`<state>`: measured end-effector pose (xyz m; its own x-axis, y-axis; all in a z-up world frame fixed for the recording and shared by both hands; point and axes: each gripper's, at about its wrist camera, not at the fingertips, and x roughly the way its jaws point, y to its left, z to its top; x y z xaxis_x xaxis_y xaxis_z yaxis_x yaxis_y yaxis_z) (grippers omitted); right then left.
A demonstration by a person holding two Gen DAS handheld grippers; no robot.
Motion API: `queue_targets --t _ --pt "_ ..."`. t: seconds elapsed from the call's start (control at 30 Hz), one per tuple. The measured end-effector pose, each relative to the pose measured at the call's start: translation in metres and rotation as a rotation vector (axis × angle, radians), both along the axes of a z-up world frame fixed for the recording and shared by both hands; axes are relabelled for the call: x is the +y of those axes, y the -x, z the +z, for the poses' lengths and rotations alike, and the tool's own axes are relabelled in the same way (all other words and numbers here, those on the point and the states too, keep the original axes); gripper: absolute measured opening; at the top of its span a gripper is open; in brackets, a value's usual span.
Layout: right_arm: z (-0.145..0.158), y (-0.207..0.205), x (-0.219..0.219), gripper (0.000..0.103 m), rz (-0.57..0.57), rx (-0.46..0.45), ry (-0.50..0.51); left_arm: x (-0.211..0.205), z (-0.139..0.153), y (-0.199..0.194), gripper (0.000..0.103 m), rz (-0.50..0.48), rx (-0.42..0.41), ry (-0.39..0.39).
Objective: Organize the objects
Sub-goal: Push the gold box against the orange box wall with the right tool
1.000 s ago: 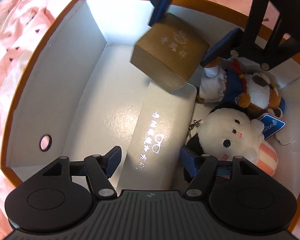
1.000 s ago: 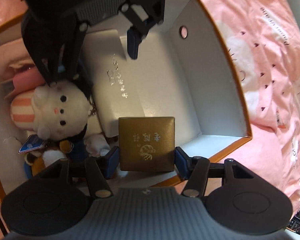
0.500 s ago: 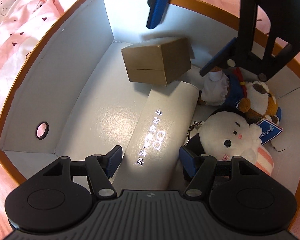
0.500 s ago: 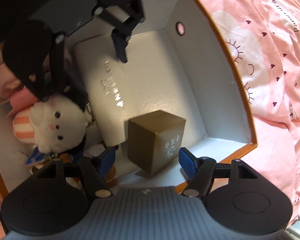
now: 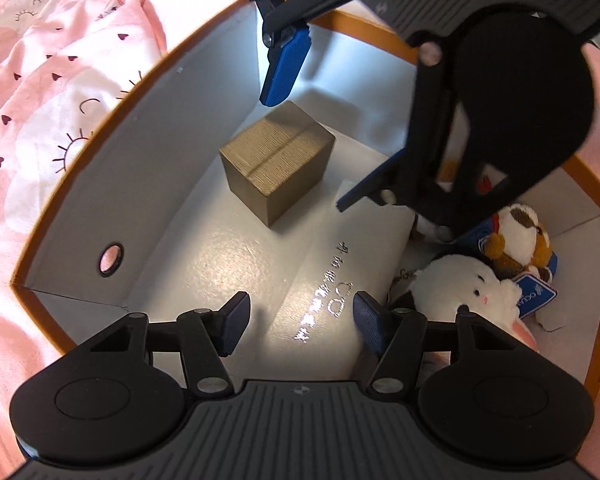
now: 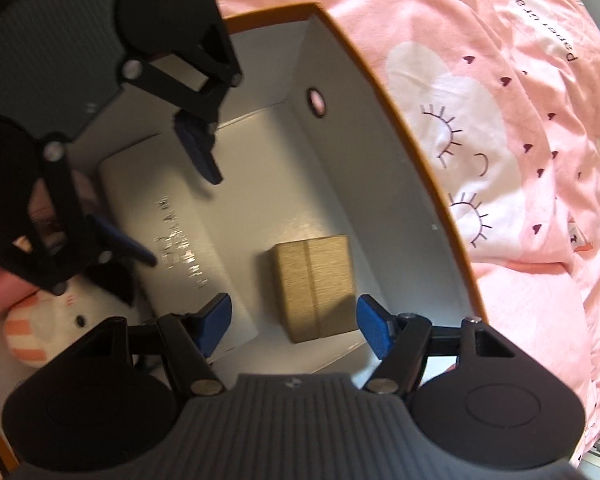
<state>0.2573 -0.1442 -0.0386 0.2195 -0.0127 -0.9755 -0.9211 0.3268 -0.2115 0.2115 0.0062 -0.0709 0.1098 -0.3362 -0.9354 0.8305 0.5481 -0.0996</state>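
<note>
A small gold box [image 5: 278, 168] [image 6: 314, 286] rests on the floor of the orange-rimmed white box [image 5: 80, 184] [image 6: 384, 92], beside a long white case [image 5: 340, 280] [image 6: 168, 232] with silver lettering. My right gripper [image 6: 294, 320] [image 5: 326, 132] hovers open above the gold box, its pads clear of it. My left gripper [image 5: 302, 318] [image 6: 164, 200] hangs over the near end of the white case. Its jaws are closing with nothing gripped between them. A white plush [image 5: 464, 292] [image 6: 60, 312] and a brown plush dog [image 5: 516, 236] lie on the far side of the case.
The box sits on pink bedding [image 5: 40, 92] [image 6: 500, 160] printed with hearts and clouds. One side wall has a round finger hole [image 5: 110, 259] [image 6: 316, 101]. Bare white floor shows between the case and that wall.
The right gripper let go of the gold box, which tipped off the white case onto the box floor. Both grippers drew back and apart, and the left one rose a little.
</note>
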Motion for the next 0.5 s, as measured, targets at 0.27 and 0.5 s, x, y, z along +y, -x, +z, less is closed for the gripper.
queue_targets --t 0.27,0.5 --pt "-0.010 -0.020 -0.009 0.050 -0.138 0.014 -0.040 0.010 0.002 -0.001 0.068 0.010 0.013 0.006" --pt "0.009 -0.014 -0.027 0.049 -0.392 0.003 -0.052 0.024 0.015 0.005 0.059 0.021 -0.011 0.024"
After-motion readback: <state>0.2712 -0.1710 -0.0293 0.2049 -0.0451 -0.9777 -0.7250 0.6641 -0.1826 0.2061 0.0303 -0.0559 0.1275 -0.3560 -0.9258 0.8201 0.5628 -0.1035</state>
